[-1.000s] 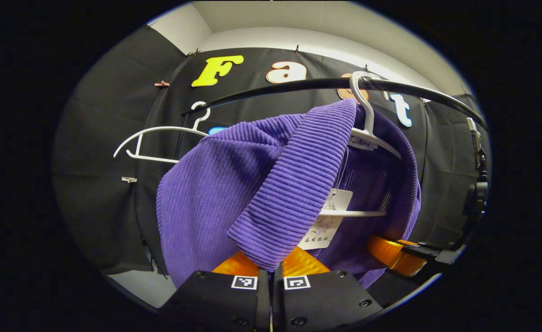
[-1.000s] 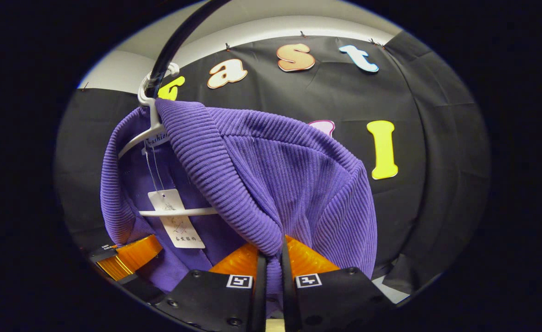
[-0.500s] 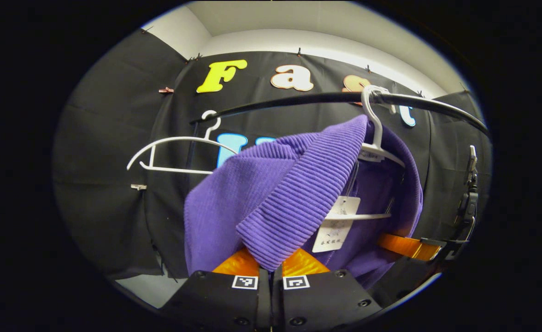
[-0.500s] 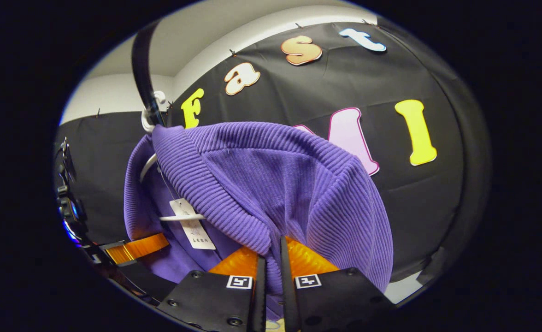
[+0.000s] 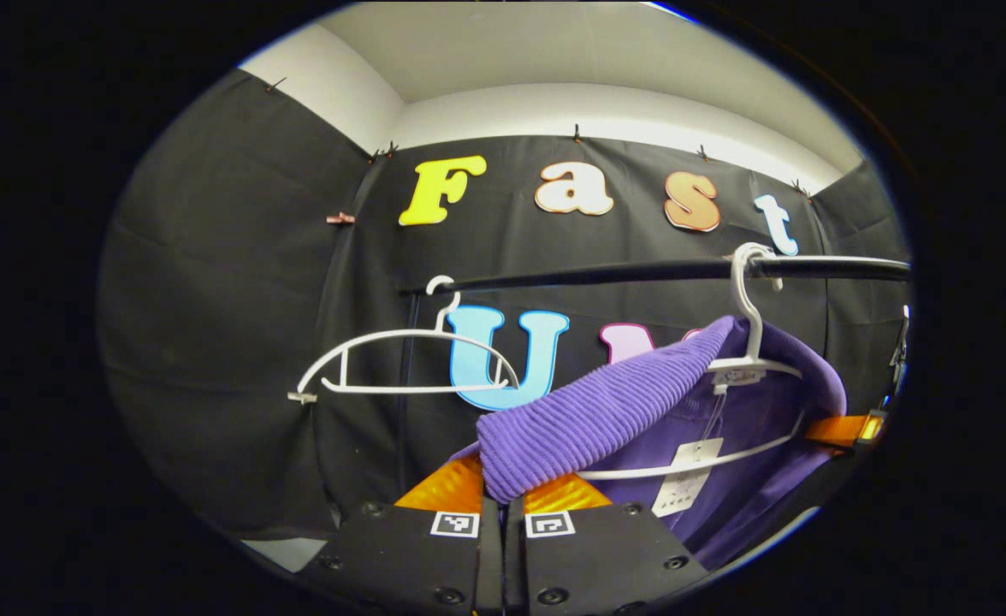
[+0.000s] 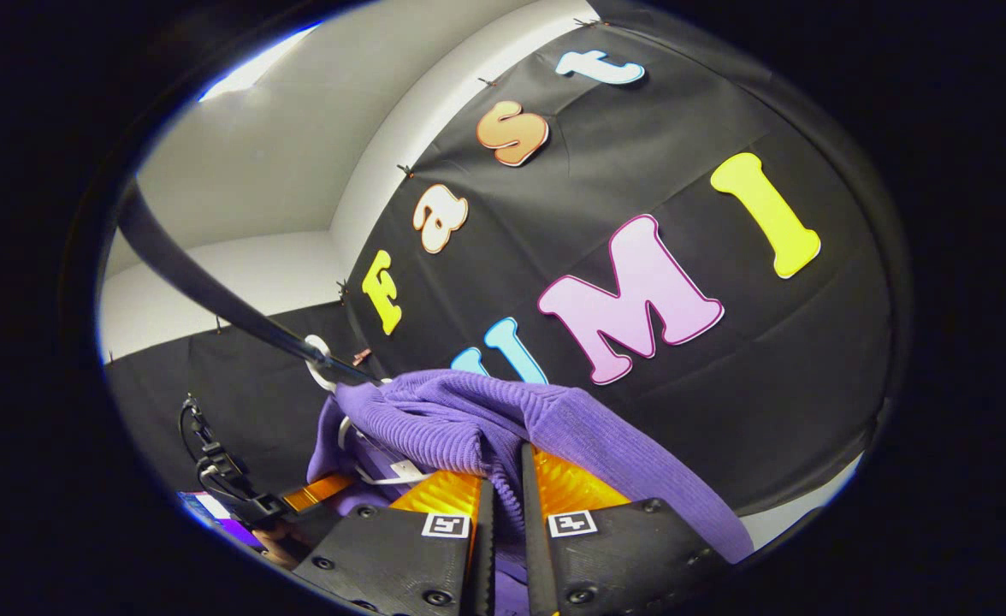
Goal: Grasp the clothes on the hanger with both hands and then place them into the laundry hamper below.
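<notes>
A purple ribbed sweater (image 5: 606,411) hangs on a white hanger (image 5: 751,364) hooked over a black rail (image 5: 640,272). My left gripper (image 5: 503,496) is shut on one shoulder of it, the knit bunched between the orange fingers. In the right gripper view, my right gripper (image 6: 503,488) is shut on the other shoulder of the sweater (image 6: 469,419), stretched from the hanger hook (image 6: 322,359) on the rail (image 6: 212,295). A paper tag (image 5: 683,479) dangles inside the collar. The right gripper's orange finger (image 5: 841,426) shows at the far right of the left gripper view. The hamper is out of sight.
An empty white hanger (image 5: 400,368) hangs further left on the rail. The left gripper's body and cable (image 6: 221,479) sit low on the left of the right gripper view. Black cloth walls (image 5: 229,325) close in behind.
Both grippers have pulled back and down with the sweater's shoulders still held. The sweater has stretched out thinner from the hanger and sunk lower in both views.
</notes>
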Available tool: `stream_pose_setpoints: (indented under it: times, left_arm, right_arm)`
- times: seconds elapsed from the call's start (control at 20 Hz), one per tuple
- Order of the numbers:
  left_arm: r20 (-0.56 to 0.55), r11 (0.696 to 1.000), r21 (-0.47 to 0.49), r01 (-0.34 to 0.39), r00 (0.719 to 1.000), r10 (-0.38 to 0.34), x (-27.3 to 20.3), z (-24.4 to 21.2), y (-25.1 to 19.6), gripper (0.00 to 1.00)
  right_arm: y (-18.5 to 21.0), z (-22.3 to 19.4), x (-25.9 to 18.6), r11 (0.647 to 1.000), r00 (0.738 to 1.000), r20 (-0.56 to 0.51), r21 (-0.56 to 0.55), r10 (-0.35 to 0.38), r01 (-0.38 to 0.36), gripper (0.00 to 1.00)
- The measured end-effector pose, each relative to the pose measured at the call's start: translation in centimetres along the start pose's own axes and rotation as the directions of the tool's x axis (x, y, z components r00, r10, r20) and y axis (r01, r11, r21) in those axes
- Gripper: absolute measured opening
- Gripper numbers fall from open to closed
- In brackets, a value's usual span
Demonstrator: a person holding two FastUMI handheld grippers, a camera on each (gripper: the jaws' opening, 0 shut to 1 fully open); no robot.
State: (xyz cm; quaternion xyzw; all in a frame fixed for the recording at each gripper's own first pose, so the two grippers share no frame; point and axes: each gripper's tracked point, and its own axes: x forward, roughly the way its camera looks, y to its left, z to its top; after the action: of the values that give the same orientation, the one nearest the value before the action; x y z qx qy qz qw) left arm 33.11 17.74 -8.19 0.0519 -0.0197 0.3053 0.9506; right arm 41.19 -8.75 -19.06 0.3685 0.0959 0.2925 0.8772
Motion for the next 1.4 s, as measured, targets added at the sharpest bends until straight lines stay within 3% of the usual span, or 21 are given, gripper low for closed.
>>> stream_pose_setpoints:
  times: [0.1, 0.3, 0.45, 0.6, 0.9, 1.0, 1.15, 1.25, 1.4]
  left_arm:
    - [0.036, 0.997, 0.063, -0.044, 0.998, 0.042, 0.4, 1.5, 2.1, 0.06]
    - [0.075, 0.991, 0.075, -0.108, 0.992, 0.103, 1.5, 4.1, 6.2, 0.06]
    - [0.018, 0.991, 0.086, -0.103, 0.995, 0.102, 3.7, 2.6, 8.1, 0.07]
    - [-0.104, 0.995, 0.061, -0.076, 0.991, 0.082, 5.5, -1.9, 8.8, 0.05]
    - [-0.263, 0.996, -0.083, 0.015, 0.964, -0.037, 5.1, -9.5, 4.8, 0.06]
    - [-0.319, 0.987, -0.150, 0.062, 0.942, -0.107, 5.0, -11.7, 3.0, 0.06]
    - [-0.349, 0.969, -0.239, 0.068, 0.925, -0.151, 5.4, -13.6, 2.2, 0.06]
    - [-0.399, 0.940, -0.333, 0.080, 0.891, -0.218, 4.8, -15.4, 0.7, 0.05]
    - [-0.410, 0.948, -0.304, 0.095, 0.885, -0.220, 3.0, -16.6, -1.1, 0.06]
  right_arm:
    - [2.3, -0.2, 0.5, 0.999, 0.999, -0.011, 0.020, 0.048, -0.048, 0.18]
    - [6.3, -0.4, 1.6, 0.983, 0.986, -0.017, 0.083, 0.168, -0.166, 0.18]
    - [7.7, -0.1, 2.6, 0.971, 0.977, -0.009, 0.108, 0.214, -0.211, 0.18]
    - [8.9, -0.4, 3.3, 0.958, 0.969, -0.004, 0.153, 0.246, -0.243, 0.18]
    - [8.7, 2.9, 3.6, 0.947, 0.964, 0.078, 0.186, 0.253, -0.263, 0.18]
    - [9.1, 2.9, 3.6, 0.946, 0.962, 0.080, 0.177, 0.262, -0.273, 0.18]
    - [9.1, 3.3, 3.4, 0.943, 0.961, 0.086, 0.189, 0.264, -0.275, 0.18]
    - [8.7, 3.6, 3.4, 0.945, 0.964, 0.097, 0.192, 0.249, -0.264, 0.18]
    - [8.1, 4.0, 3.3, 0.953, 0.968, 0.102, 0.179, 0.228, -0.244, 0.18]
